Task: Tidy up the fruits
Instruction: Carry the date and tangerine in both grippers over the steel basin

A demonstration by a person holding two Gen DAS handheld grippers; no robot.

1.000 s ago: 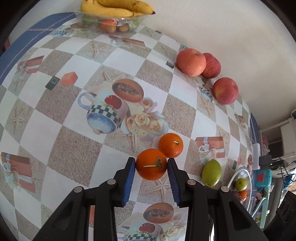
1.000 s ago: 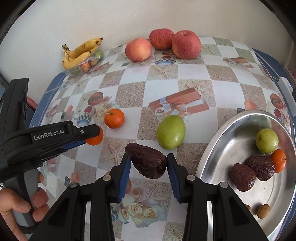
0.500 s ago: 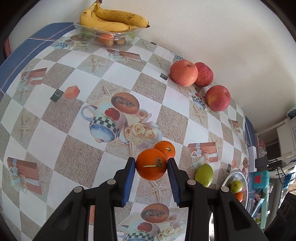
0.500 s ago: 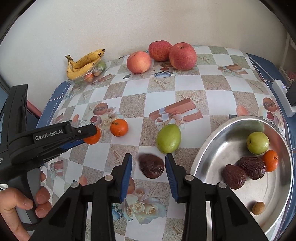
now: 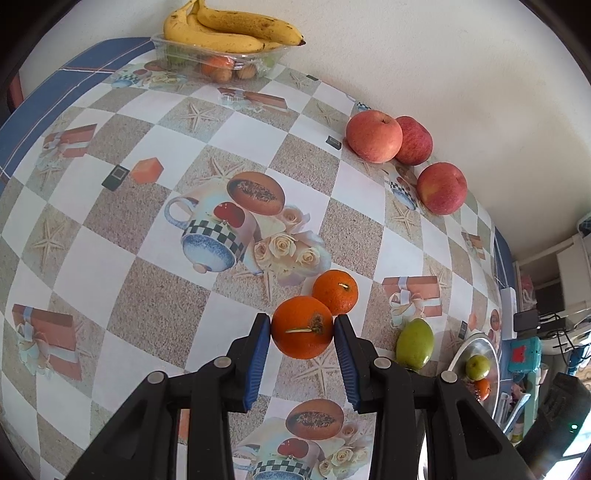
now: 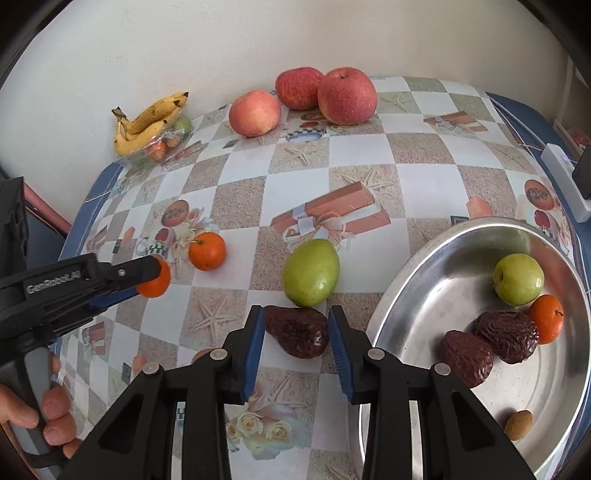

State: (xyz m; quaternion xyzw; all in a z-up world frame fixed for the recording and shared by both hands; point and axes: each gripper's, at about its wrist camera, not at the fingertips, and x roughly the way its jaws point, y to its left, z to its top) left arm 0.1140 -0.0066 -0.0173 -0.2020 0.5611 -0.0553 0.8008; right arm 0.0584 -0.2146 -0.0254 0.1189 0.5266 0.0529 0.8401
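right gripper (image 6: pixel 296 332) closed onto date (image 6: pixel 297 331); pear (image 6: pixel 311 272) just behind

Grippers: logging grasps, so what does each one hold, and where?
Left gripper clamps an orange across its sides; right gripper clamps a dark wrinkled date across its sides.

Both tongs angle steeply down, the left tongs (image 5: pixel 302 328) clamped, the right tongs (image 6: pixel 296 330) just closed further

the clear tray (image 5: pixel 221 62) under the bananas (image 5: pixel 229 29) holds small fruits too blurred to name.
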